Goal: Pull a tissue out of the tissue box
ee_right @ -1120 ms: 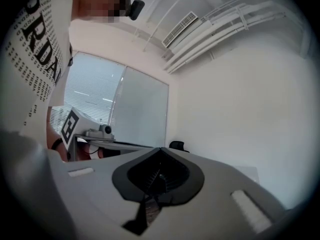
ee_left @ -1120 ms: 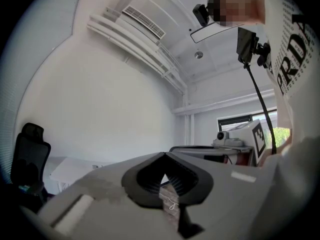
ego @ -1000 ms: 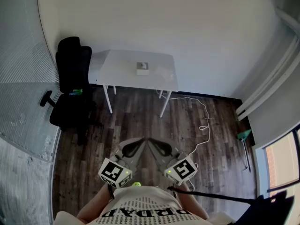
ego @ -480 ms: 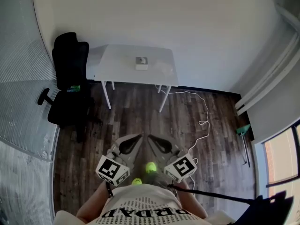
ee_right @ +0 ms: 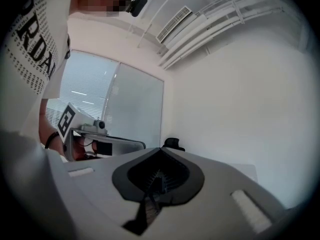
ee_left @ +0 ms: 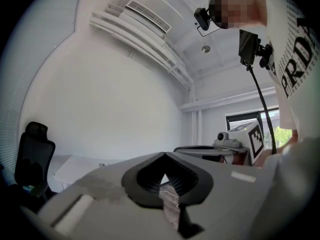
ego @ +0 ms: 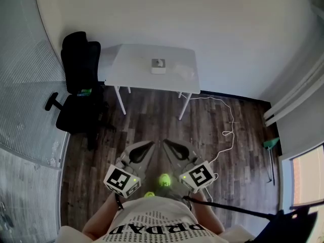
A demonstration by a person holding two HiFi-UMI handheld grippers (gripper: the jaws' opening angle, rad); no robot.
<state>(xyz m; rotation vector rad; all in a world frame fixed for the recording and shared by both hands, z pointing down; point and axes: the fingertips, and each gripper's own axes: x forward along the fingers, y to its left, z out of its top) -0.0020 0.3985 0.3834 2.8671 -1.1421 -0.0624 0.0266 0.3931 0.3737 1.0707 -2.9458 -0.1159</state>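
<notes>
Tissue box (ego: 158, 65) shifted right, chair (ego: 78, 82) beside table (ego: 129, 70)

The person's white shirt (ego: 152, 223) bears big black letters reading roughly "PRDAD".

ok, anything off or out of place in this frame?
Nothing spilled or damaged. The tissue box sits upright on the white table, well away from the left gripper and right gripper, both shut on nothing near the person's body. Only loose item: a white cable snaking over the floor right of the table.
</notes>
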